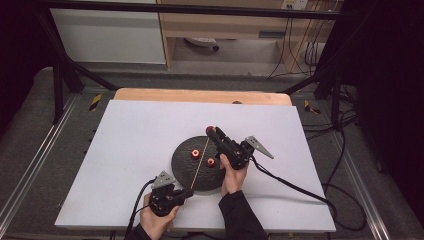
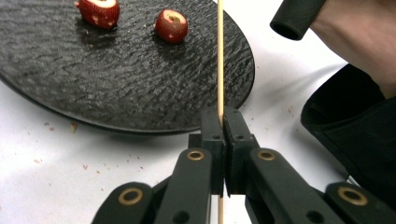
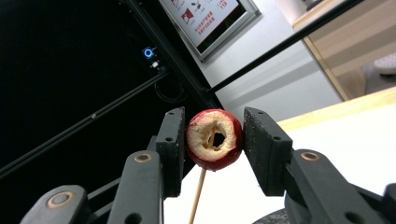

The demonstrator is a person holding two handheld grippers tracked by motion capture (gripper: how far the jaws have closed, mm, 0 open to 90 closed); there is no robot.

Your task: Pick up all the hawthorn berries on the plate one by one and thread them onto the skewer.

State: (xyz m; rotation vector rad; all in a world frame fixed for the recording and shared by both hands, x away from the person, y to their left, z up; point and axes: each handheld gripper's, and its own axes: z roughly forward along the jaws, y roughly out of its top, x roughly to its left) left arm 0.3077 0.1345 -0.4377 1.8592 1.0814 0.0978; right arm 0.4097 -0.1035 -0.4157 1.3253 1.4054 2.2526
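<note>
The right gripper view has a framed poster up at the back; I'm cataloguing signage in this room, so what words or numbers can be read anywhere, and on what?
"119": red digits on the white framed poster in the right gripper view, as best I can tell.
Other print and small pictures on that poster: too small and blurred to read.
Dark plate, skewer and red fruit pieces: no lettering.

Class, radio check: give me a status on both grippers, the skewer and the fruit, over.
Left gripper shut on skewer. Right gripper shut on cored red fruit, skewer tip just below it. Two fruits waiting on black plate. Nothing blocking.
</note>
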